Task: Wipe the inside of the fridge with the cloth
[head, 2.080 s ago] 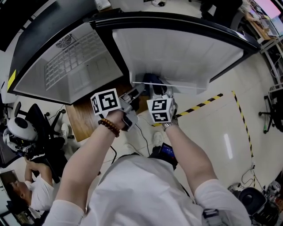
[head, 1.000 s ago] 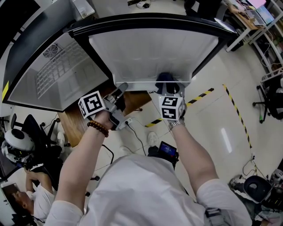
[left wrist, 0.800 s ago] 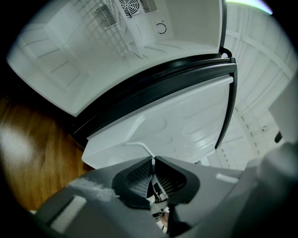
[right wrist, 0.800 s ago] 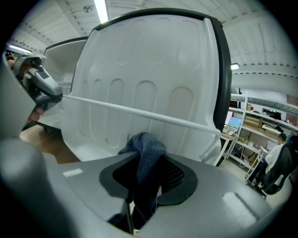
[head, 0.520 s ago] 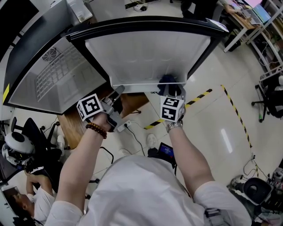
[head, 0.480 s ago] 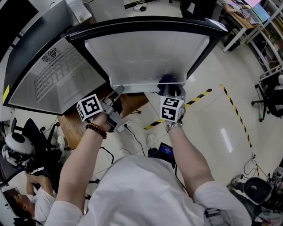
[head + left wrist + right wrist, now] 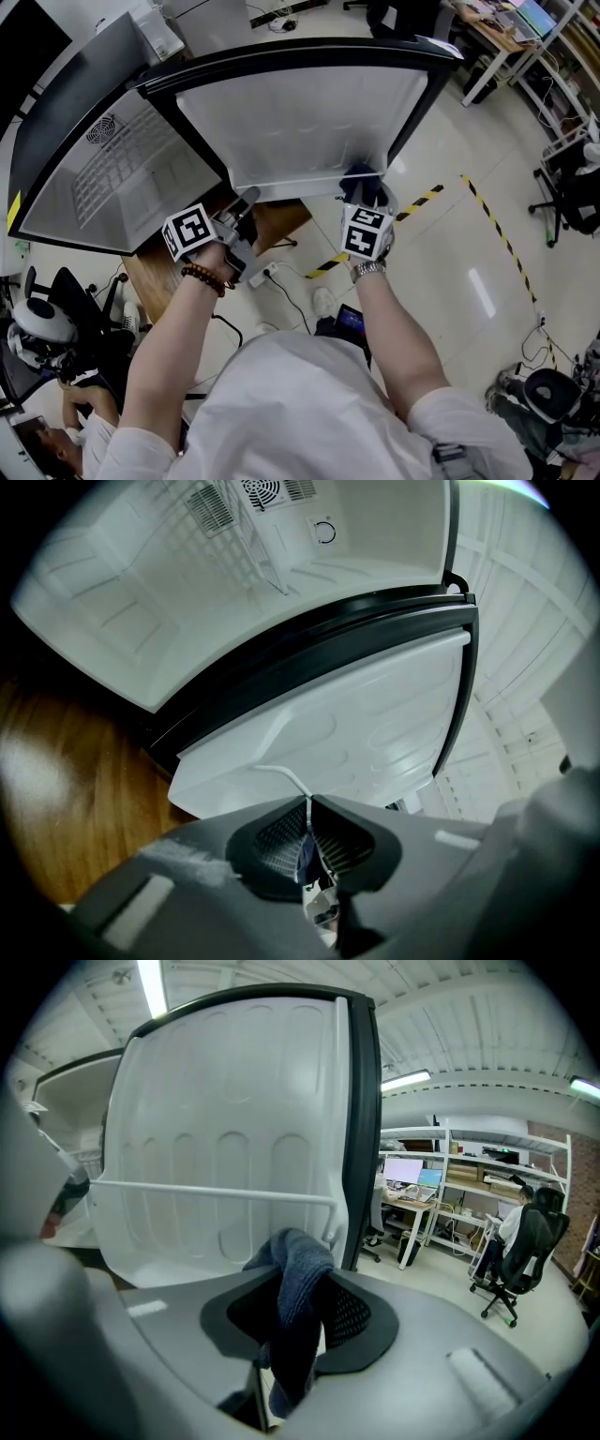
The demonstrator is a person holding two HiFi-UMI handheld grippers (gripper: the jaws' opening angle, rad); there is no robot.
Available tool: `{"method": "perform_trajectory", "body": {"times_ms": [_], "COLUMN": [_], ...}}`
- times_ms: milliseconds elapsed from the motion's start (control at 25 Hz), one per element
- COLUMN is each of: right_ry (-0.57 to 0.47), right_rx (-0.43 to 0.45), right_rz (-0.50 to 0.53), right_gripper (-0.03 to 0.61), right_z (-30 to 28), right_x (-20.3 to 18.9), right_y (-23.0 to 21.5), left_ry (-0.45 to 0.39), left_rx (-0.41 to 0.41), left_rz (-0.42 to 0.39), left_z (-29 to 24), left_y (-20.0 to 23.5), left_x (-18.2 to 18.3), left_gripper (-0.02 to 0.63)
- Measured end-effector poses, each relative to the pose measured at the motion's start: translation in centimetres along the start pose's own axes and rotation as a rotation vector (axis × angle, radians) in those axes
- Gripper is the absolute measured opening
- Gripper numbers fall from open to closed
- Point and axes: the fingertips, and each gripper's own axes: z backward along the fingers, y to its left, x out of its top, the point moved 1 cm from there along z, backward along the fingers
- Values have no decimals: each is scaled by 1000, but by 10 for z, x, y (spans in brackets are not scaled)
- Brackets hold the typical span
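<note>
While both forearms reach forward side by side, the right gripper (image 7: 300,1302) clamps the blue cloth (image 7: 298,1265), which bunches up past its jaw tips by the white rail (image 7: 206,1190) of the open fridge door (image 7: 300,112). The left gripper (image 7: 307,803), jaws pressed together, points at the door's lower edge, over a wooden surface (image 7: 66,789).

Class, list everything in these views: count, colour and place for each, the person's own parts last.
fridge: one, white inside, black-edged, open, left
fridge door: one, white, swung open, centre
door rail: one, white, across the door
cloth: one, dark blue, at the door's right corner
wooden surface: one, brown, under the fridge
floor tape: two lines, yellow-black, right
office chairs: several, black, room edges
left tool: one, grey, shut on door rail
right tool: one, grey, shut on cloth
</note>
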Motion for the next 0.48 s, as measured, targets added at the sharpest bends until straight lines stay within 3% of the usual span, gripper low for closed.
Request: {"method": "perform_trajectory", "body": {"times_ms": [480], "right_ry": [2], "right_rx": [-10], "right_rz": [-27], "right_gripper": [97], "right_z": [11], "right_x": [2], "right_y": [-5], "left_ry": [4], "left_rx": [24], "left_rz": [-7], "left_z": [4], "left_y": [7], "left_x": [0], "left_gripper": [3]}}
